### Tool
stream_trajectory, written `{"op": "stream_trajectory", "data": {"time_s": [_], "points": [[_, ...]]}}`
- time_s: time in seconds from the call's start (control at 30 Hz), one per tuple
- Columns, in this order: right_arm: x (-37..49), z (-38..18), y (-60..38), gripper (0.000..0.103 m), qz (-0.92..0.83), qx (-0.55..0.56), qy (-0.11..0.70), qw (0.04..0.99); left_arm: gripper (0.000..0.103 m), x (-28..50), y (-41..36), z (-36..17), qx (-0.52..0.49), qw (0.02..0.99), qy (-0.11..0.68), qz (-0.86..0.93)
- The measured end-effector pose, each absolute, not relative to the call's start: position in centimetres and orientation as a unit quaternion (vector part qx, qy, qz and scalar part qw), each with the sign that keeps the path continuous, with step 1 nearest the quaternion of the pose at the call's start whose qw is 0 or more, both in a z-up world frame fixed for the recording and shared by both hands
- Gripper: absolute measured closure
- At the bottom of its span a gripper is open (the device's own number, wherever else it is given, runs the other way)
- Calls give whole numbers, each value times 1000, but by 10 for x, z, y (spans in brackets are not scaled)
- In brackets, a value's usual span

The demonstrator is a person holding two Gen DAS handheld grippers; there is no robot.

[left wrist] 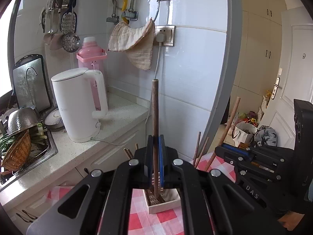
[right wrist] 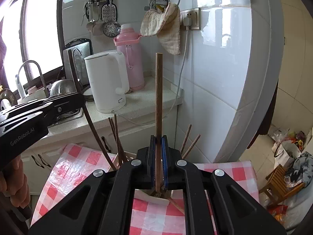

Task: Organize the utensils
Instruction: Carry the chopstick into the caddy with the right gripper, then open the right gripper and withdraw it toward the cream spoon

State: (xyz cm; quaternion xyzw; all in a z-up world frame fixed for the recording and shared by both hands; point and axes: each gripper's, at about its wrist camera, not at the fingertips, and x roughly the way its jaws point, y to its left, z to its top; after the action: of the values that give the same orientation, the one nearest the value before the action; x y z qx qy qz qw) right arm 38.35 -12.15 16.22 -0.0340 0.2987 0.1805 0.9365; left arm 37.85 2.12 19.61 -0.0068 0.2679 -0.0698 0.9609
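two grippers here, each clamped tight on one wooden chopstick. the left gripper [left wrist: 156,146] has its jaws pinched together around a dark brown chopstick [left wrist: 155,105] that stands nearly upright, its lower end dipping toward the white holder [left wrist: 162,203] on the checkered tablecloth [left wrist: 156,221]. that holder is my landmark for everything else: it's a small white box with a perforated insert, sitting directly below the left gripper's fingertips.

the right gripper [right wrist: 158,148] is squeezed closed on a lighter brown chopstick [right wrist: 158,98], also close to vertical, with its bottom end right at the holder's rim as seen from the right wrist camera. from the left wrist view, the right gripper sits to the right of the holder and its chopstick leans up and to the right.

more chopsticks [left wrist: 200,148] poke up just behind the holder on its right side, and a few short tips [left wrist: 129,152] show behind it on the left. can't tell exactly what those rest in, the gripper bodies block it.

one loose chopstick [right wrist: 176,205] lies flat on the cloth, its end at the holder's front corner.

beyond the holder, up on the counter [left wrist: 121,115], there's a white kettle [left wrist: 78,103] and a pink thermos [left wrist: 92,58] behind it.
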Motion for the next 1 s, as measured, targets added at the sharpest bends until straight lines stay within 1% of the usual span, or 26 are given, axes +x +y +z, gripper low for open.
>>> {"op": "stream_trajectory", "data": {"time_s": [0.57, 0.67, 0.73, 0.8, 0.87, 1.0], "points": [[407, 135, -110, 95, 183, -32, 326, 927, 98, 401, 20, 150, -1, 953, 298, -60], [415, 126, -108, 95, 184, -31, 339, 922, 98, 406, 18, 141, 0, 949, 310, -58], [425, 117, -104, 95, 187, -32, 365, 912, 97, 414, 20, 133, -7, 942, 331, -56], [431, 112, -103, 94, 177, -34, 373, 910, 94, 422, 23, 126, -16, 937, 345, -56], [434, 114, -107, 92, 167, -32, 371, 913, 79, 426, 25, 123, -17, 936, 348, -54], [426, 132, -120, 89, 155, -29, 345, 925, 78, 422, 28, 125, -22, 939, 340, -56]]}}
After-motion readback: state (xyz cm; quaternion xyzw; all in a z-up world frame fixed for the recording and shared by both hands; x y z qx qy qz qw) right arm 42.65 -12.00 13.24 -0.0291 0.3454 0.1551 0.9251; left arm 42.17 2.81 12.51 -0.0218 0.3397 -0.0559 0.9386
